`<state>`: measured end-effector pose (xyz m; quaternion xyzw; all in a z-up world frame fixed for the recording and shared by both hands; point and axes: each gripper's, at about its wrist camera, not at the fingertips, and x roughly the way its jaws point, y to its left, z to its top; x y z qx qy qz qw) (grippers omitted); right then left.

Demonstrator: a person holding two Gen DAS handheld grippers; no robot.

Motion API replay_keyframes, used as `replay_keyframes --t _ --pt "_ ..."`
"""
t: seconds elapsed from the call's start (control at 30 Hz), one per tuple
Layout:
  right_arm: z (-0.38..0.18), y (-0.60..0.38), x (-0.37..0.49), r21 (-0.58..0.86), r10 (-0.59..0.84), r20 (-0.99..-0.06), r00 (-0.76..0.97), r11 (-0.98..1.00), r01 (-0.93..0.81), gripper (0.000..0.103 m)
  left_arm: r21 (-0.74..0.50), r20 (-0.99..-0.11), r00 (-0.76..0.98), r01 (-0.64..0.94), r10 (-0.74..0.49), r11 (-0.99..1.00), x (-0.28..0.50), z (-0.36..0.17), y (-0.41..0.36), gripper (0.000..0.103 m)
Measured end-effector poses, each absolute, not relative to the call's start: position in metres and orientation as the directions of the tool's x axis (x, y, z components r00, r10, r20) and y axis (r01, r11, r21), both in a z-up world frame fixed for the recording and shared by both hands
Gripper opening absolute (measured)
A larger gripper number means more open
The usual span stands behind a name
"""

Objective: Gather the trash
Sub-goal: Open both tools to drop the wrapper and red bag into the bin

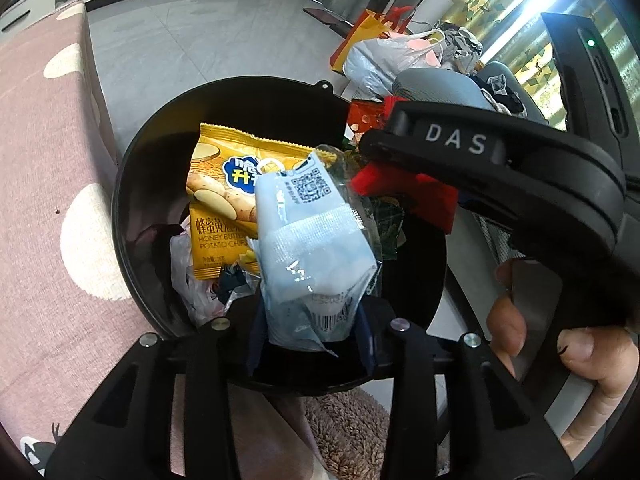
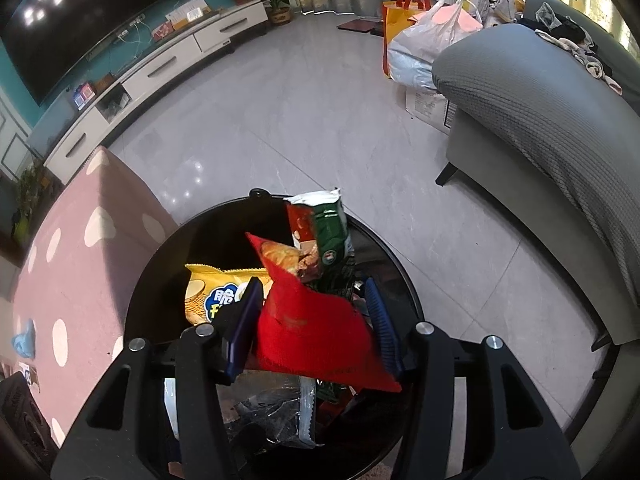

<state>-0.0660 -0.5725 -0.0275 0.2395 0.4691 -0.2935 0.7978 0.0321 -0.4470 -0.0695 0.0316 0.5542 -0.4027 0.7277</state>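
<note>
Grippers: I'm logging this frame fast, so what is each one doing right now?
Left gripper: shut on the pale blue packet, over the black bin.
Right gripper: shut on the red wrapper, over the same bin.

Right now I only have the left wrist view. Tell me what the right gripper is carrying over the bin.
Observer: The right gripper has a red snack wrapper between its blue pads, over the black bin.
Operator: Say whether that is all it holds.
Observer: No. A green and red packet sticks up beyond the red one in the same bundle.
Operator: Report any trash left outside the bin.
Observer: A crumpled light blue piece lies on the pink dotted rug, left of the bin.
</note>
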Motion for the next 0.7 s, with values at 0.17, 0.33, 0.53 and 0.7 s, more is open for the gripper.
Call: replay_keyframes --t 0.17,0.33,0.53,0.7 --pt "-0.028 -0.573 -0.066 0.113 -0.239 -0.89 0.388 0.71 0.695 0.061 -0.398 -0.828 0.074 0.621 -0.555 0.675 0.032 -0.067 -0.446 0.051" --pt "-0.027 -0.572 -0.068 0.096 -0.253 -0.89 0.38 0.711 0.697 0.066 -0.404 -0.825 0.076 0.612 -0.56 0.679 0.034 -0.064 -0.44 0.061" --pt "-0.02 -0.573 -0.073 0.116 -0.258 -0.878 0.403 0.702 0.703 0.073 -0.399 -0.815 0.108 0.609 -0.57 0.685 0.036 -0.054 -0.431 0.076" --pt "-0.014 -0.573 -0.077 0.133 -0.263 -0.867 0.423 0.696 0.706 0.079 -0.418 -0.798 0.118 0.597 -0.591 0.684 0.037 -0.045 -0.42 0.086"
